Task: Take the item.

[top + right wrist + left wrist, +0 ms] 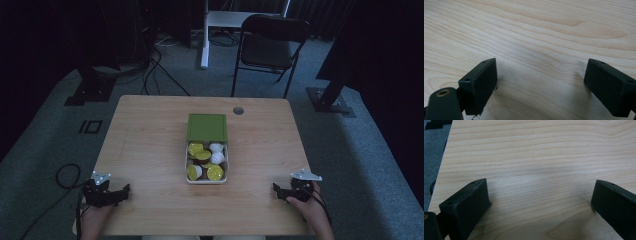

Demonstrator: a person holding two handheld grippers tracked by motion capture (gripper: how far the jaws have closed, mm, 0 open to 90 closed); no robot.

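A: From the high view, the open box (207,162) sits at the middle of the table (150,135), its green lid (207,126) lying just behind it. Inside are green-topped and white round pieces (205,162). The left gripper (117,194) rests well to the box's left near the front edge, the right gripper (280,192) well to its right. Neither holds anything.

B: Risk there?

A: I'd judge the box is light. A reach from one side could shove it or bump the lid.

B: The left gripper view?

A: The left gripper (539,200) has its jaws spread wide over bare wood, low to the surface. Dragging toward the box could scrape the tips.

B: And the right gripper view?

A: The right gripper (540,80) is the same: jaws wide apart, nothing between them. The round pieces look packed close, so a wide jaw might nudge neighbours or pinch two.
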